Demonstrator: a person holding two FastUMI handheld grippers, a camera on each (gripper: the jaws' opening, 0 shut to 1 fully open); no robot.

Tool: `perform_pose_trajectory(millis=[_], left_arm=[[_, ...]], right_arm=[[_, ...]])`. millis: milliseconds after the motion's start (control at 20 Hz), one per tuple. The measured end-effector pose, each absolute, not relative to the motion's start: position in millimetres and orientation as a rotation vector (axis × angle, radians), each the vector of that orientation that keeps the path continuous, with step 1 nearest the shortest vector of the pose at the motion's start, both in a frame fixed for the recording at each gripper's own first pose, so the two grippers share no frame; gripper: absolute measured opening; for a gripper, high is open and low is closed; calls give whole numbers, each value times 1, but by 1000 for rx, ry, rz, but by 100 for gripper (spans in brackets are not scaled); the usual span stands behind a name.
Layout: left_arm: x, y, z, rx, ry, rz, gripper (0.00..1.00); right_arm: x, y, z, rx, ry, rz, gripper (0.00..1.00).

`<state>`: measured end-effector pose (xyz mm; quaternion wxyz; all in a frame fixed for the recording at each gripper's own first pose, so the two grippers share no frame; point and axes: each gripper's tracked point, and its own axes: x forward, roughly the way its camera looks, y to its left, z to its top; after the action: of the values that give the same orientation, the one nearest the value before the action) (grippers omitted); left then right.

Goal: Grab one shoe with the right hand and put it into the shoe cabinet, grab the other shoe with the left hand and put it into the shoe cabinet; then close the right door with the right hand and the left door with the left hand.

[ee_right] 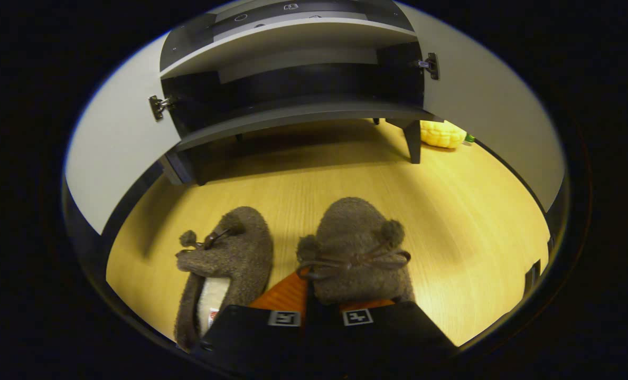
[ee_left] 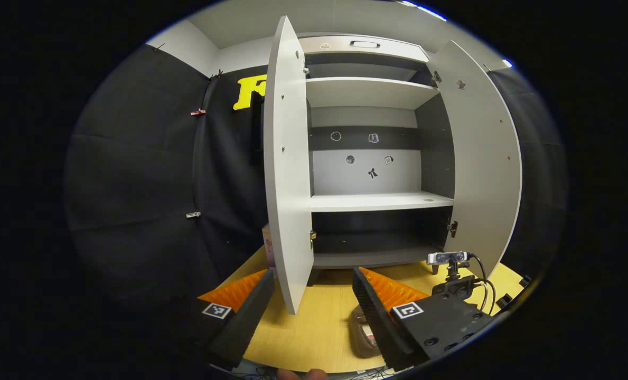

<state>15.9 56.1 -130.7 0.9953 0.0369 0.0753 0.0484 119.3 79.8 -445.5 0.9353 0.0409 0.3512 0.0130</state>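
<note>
One shoe (ee_right: 353, 248) between right fingers (ee_right: 287, 290)

In the right gripper view, two slippers lie side by side on the wooden floor (ee_right: 451, 211) before the shoe cabinet (ee_right: 292, 113). The right slipper (ee_right: 353, 237) sits between the right gripper (ee_right: 316, 303) fingers; the left slipper (ee_right: 229, 258) lies just left of them. Ahead, both doors stand open. In the left gripper view, the left gripper (ee_left: 314, 295) faces the cabinet's shelves (ee_left: 377, 200), the left door (ee_left: 287, 169) ahead between its fingers, the right door (ee_left: 483, 163) to the right, and a small camera (ee_left: 448, 258) before that door.
</note>
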Motion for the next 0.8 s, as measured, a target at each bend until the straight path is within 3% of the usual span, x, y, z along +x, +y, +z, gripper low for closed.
perform_pose_trajectory(millis=[50, 100, 200, 450, 800], left_arm=[[15, 58, -130, 76, 154, 100, 95], [15, 60, -131, 77, 155, 103, 95], [16, 59, -130, 75, 157, 99, 95], [16, 56, -127, 78, 162, 89, 95], [16, 45, -127, 56, 182, 62, 95]], right_arm=[[118, 81, -444, 75, 711, 32, 17], [118, 78, -443, 58, 702, 32, 17], [115, 80, -437, 63, 704, 56, 7], [104, 77, -388, 90, 686, 77, 7], [117, 66, -259, 92, 572, 108, 7]])
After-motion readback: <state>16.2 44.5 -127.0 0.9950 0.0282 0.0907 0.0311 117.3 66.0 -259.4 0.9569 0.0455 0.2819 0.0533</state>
